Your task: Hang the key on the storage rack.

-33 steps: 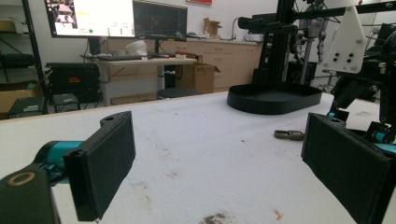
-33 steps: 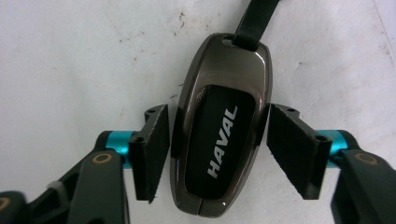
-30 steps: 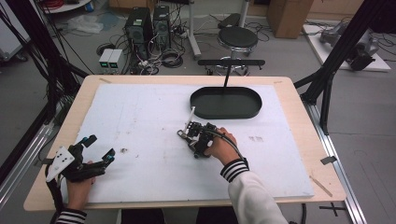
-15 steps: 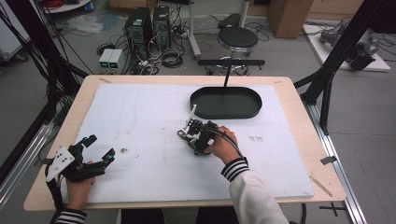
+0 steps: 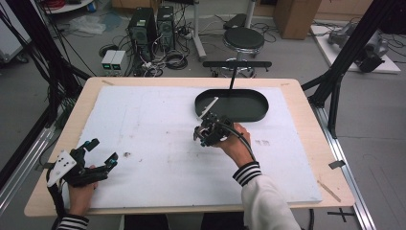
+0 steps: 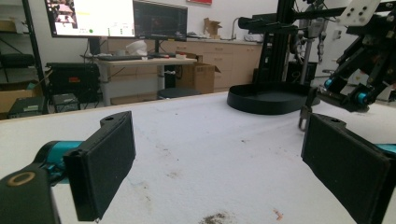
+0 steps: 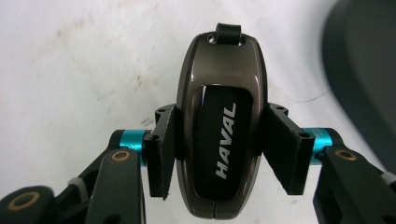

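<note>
High view: showing one key fob [image 5: 205,132], one black oval tray [image 5: 249,106], one white mat [image 5: 143,139] over the table [image 5: 306,139], and two claws. Holding the single fob in the right claw [image 5: 207,130], just off the near-left end of the tray, above the mat. Seeing it close up in the right gripper view: key fob [image 7: 220,126], glossy dark brown with one black panel lettered HAVAL, pinched across its width between both pads of the right claw [image 7: 219,149], jaws closed only as far as the fob's sides. Lying with its long axis in line with the jaws, strap-loop end pointing away from the hand, lettered face turned to the camera. Resting near the table's front-left corner: left claw [image 5: 102,154], jaws spread wide and gripping nothing, as in the left gripper view [image 6: 219,158].
</note>
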`<action>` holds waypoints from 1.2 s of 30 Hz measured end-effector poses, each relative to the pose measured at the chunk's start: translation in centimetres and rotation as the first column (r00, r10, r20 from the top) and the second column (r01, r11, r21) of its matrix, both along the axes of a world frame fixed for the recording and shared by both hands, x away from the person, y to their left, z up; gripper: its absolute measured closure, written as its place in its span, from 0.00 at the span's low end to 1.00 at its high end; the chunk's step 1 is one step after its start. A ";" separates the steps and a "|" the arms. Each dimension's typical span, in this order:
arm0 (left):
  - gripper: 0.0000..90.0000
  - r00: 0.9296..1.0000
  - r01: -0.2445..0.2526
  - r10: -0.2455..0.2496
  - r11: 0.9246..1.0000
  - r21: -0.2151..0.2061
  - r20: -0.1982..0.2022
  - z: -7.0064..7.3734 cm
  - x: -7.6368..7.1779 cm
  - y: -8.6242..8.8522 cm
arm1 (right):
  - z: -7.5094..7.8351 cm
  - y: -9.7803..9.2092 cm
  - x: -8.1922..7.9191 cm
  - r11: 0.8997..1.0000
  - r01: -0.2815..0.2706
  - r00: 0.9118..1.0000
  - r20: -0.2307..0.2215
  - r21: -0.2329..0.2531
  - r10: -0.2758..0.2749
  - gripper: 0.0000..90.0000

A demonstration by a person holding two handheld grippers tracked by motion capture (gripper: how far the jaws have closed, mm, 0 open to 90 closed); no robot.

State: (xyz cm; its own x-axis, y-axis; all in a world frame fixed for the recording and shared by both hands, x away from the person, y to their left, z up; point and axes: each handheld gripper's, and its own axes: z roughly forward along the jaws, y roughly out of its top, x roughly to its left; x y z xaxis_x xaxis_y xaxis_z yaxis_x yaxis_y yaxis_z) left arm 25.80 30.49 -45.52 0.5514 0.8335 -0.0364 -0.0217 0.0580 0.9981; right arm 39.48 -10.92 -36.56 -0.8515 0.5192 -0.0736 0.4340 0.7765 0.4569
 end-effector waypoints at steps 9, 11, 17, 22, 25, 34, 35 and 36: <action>0.11 1.000 0.000 0.000 1.000 -0.001 -0.001 0.0 0.0 0.0 | 2.0 -3.1 0.2 0.975 0.075 0.994 0.063 0.211 -0.091 0.53; 0.11 1.000 0.000 0.000 1.000 0.000 -0.001 0.0 0.0 0.0 | 2.6 -4.5 0.3 0.959 0.111 0.987 0.083 0.263 -0.137 0.53; 0.11 1.000 0.000 0.000 1.000 0.000 0.002 0.0 0.0 0.0 | 3.6 -6.7 0.2 0.927 0.147 0.973 0.117 0.346 -0.198 0.53; 0.11 1.000 0.001 -0.001 1.000 0.000 0.002 0.0 0.0 0.0 | 4.3 -8.4 0.3 0.896 0.183 0.953 0.152 0.404 -0.263 0.53; 0.11 1.000 0.001 -0.001 1.000 0.001 0.002 0.0 0.0 0.0 | 4.8 -9.3 0.6 0.882 0.198 0.942 0.166 0.428 -0.292 0.53; 0.11 1.000 0.000 0.000 1.000 -0.001 0.000 0.0 0.0 0.0 | 6.3 -12.1 1.9 0.848 0.262 0.903 0.192 0.462 -0.384 0.53; 0.11 1.000 0.000 0.000 1.000 -0.001 0.000 0.0 0.0 0.0 | 6.4 -12.3 2.1 0.845 0.268 0.900 0.193 0.462 -0.391 0.53; 0.11 1.000 0.001 -0.001 1.000 -0.001 0.000 0.0 0.0 0.0 | 6.5 -12.5 2.2 0.843 0.276 0.895 0.196 0.462 -0.400 0.53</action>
State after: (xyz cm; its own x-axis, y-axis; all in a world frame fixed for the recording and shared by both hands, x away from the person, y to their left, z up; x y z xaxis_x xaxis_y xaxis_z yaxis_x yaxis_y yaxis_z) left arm 25.81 30.49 -45.51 0.5520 0.8330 -0.0374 -0.0216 0.0592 0.9980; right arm 41.66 -23.39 -30.06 -0.5934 0.8049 0.0098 0.4428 0.3162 0.8390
